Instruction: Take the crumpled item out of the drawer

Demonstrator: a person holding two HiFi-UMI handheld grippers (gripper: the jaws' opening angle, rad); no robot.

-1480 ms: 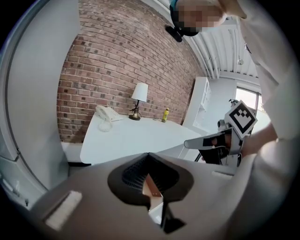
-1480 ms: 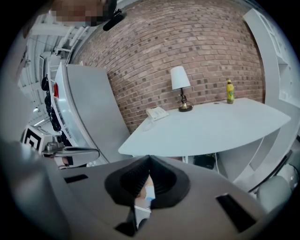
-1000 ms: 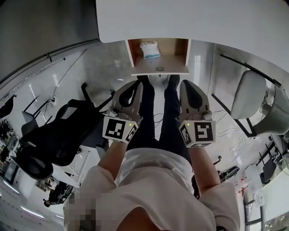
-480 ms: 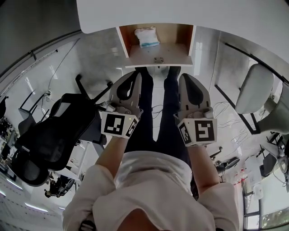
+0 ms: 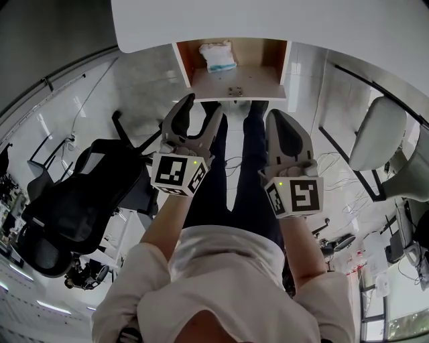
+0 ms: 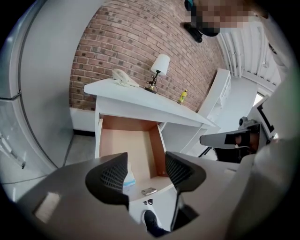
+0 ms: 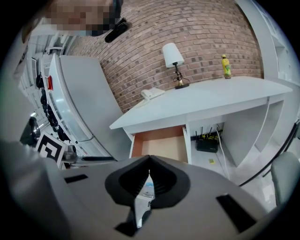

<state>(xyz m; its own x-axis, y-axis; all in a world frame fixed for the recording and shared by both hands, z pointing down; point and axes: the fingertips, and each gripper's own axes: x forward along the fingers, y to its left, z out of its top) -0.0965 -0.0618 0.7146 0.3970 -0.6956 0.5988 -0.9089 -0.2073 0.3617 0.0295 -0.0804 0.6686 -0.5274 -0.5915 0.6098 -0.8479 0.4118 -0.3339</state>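
Our left gripper point(image 5: 201, 107) hangs before the drawer point(image 5: 258, 57), its jaws just spread wide, gripping nothing. The crumpled item point(image 5: 219, 55) lies along the drawer's left side. Our right gripper point(image 5: 284, 120) has its jaws pressed together, empty.

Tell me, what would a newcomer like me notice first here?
Probably the open wooden drawer under the white desk, with a crumpled white-and-blue packet in its left part. In front of it hang two hand-held grippers: the left gripper, its jaws just opened with nothing between them, and the right gripper, jaws together.
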